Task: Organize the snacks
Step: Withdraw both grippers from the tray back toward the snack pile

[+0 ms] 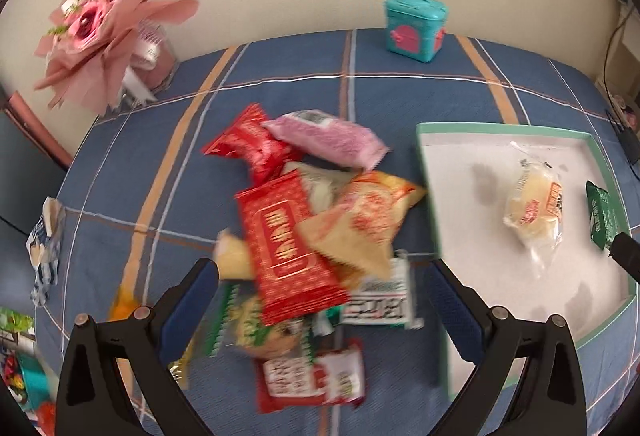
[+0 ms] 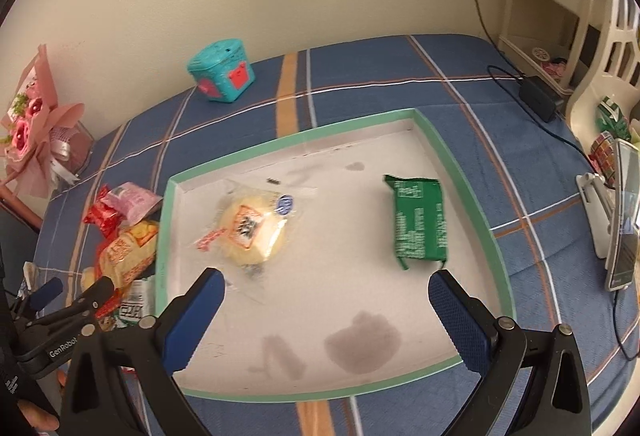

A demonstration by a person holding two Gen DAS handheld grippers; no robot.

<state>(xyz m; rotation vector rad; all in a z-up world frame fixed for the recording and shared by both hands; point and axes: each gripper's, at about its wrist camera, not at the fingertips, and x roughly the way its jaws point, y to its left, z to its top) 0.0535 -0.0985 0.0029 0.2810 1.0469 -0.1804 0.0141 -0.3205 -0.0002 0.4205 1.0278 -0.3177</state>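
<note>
Left tool spread wide with nothing between the blue pads, hanging over the snack pile on the blue plaid tabletop; right tool likewise spread and empty over the tray. Pile is blurred: nearest a red-and-white packet, then green-printed wrappers, a long red bar wrapper lying on top, an orange-tan crinkle bag touching its right side, farther a second red pack and a pink pouch. Tray sits just right of the pile: white stained floor, mint-green rim, holding a clear-wrapped pale round bun left of centre and a green packet to the right, the two well apart. Left view alone shows the full pile, plus a blue-and-white wrapper off by the left edge. Right view alone shows the whole tray, the left tool's body at lower left, a phone on a white stand, a black charger with cable and cream shelving. Both views show a teal box near the wall and a pink bouquet far left.
</note>
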